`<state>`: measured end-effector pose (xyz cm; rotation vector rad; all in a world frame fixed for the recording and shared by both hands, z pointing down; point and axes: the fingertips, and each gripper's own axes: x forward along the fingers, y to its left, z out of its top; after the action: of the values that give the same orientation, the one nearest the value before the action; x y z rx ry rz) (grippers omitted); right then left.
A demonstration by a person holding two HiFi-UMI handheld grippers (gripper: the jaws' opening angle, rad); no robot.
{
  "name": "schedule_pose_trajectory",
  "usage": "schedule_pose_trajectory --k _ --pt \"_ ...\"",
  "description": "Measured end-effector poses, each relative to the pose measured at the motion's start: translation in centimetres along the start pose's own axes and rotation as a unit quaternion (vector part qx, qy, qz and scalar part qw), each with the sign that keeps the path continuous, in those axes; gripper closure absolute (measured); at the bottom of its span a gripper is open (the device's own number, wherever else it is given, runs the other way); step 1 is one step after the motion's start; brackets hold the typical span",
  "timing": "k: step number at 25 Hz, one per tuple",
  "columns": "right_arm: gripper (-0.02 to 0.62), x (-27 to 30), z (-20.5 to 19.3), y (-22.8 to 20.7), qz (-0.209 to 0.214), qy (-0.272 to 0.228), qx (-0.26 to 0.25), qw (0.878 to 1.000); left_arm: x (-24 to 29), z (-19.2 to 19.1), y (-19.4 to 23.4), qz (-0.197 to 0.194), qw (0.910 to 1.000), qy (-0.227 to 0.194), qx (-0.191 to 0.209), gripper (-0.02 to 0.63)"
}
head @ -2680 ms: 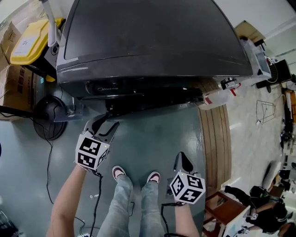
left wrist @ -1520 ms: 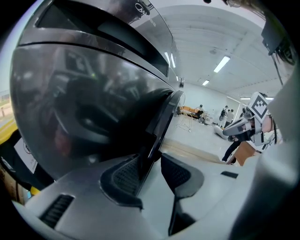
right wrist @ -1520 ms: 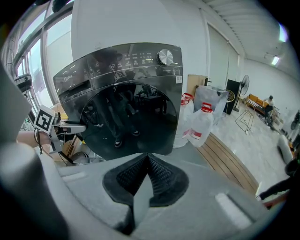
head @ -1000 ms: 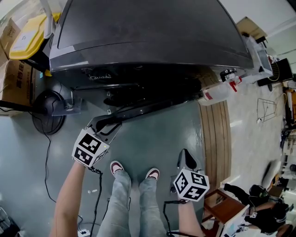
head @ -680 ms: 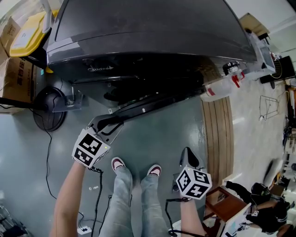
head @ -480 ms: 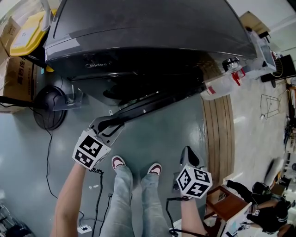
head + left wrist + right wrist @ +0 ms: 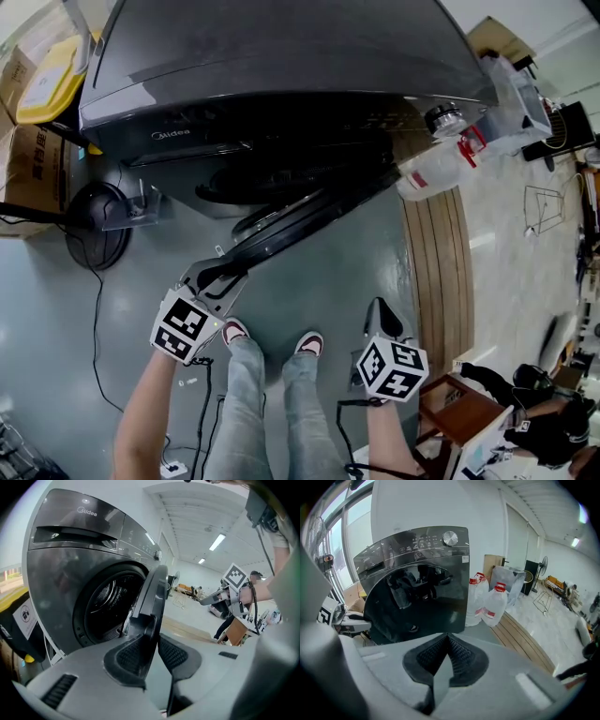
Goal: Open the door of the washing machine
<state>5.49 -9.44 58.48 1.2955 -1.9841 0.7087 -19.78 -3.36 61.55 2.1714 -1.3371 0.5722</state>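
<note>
Grey floor (image 7: 319, 281) fills the middle of the head view, with the washing machine (image 7: 281, 56) across the top and its door (image 7: 309, 211) standing partly open toward the lower left. The left gripper (image 7: 220, 270) clamps the door's rim, its jaws having just closed tighter. At lower right the right gripper (image 7: 377, 314) hangs empty, jaws together. A pull off the hinge's arc could probably slide that thin rim out of the pads.

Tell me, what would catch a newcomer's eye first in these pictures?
The big dark washing machine fills the top of the head view, its door swung partly open. The left gripper, whose jaws have just been closing, pinches the door's free edge; the right gripper hangs shut and empty near the person's shoes.
</note>
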Motion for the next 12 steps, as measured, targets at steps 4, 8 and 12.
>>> schedule_pose_trajectory --k 4,8,12 --pt "0.591 -0.2 -0.2 -1.2 -0.003 -0.002 -0.003 1.0 0.1 -0.5 -1.3 0.003 1.0 0.001 -0.006 0.514" --pt "0.591 -0.5 -0.6 -2.4 -0.007 -0.004 -0.01 1.0 0.1 -0.6 -2.3 0.013 0.9998 -0.002 -0.017 0.514" --pt "0.591 -1.2 -1.3 -3.7 -0.007 -0.003 -0.014 1.0 0.1 -1.0 -3.5 0.025 0.9993 0.001 -0.027 0.514"
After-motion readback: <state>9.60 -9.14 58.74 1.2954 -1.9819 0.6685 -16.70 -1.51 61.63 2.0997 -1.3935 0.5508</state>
